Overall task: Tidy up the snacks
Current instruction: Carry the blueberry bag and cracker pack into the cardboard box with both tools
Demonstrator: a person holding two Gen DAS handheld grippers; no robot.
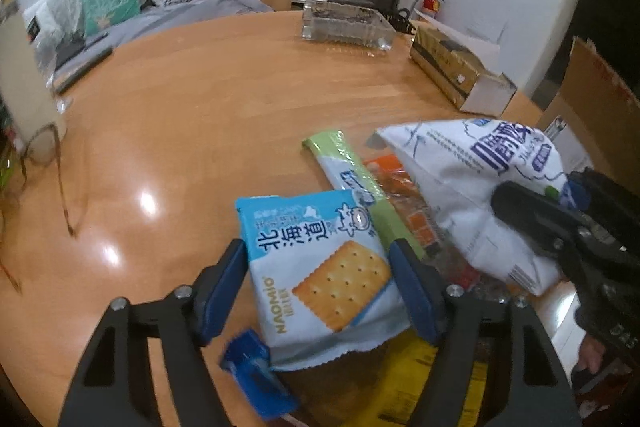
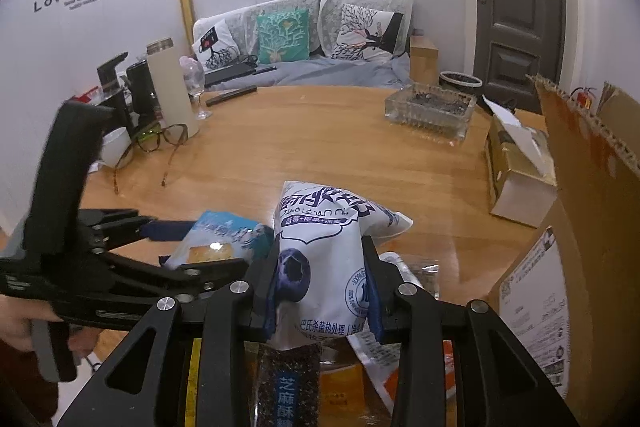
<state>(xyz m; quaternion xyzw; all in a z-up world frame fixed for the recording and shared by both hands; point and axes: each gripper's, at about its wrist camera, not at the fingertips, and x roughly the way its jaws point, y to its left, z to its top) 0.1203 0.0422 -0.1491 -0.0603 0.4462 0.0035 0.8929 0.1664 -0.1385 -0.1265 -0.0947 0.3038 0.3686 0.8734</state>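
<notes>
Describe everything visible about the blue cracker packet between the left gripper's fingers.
The blue cracker packet is a flat, glossy plastic wrapper, light blue fading to white, printed with a square cracker, a cartoon cow, Chinese characters and "NAOMIO". Its near edge is a crimped, serrated seal. It sits tilted between the blue pads of the left gripper, which flank both long sides; contact looks close but is not certain. Its far corner overlaps a green-edged packet, above the wooden table.

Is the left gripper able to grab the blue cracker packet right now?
Probably yes. The left gripper already has the blue cracker packet between its fingers, lying on top, with nothing covering it.
</notes>
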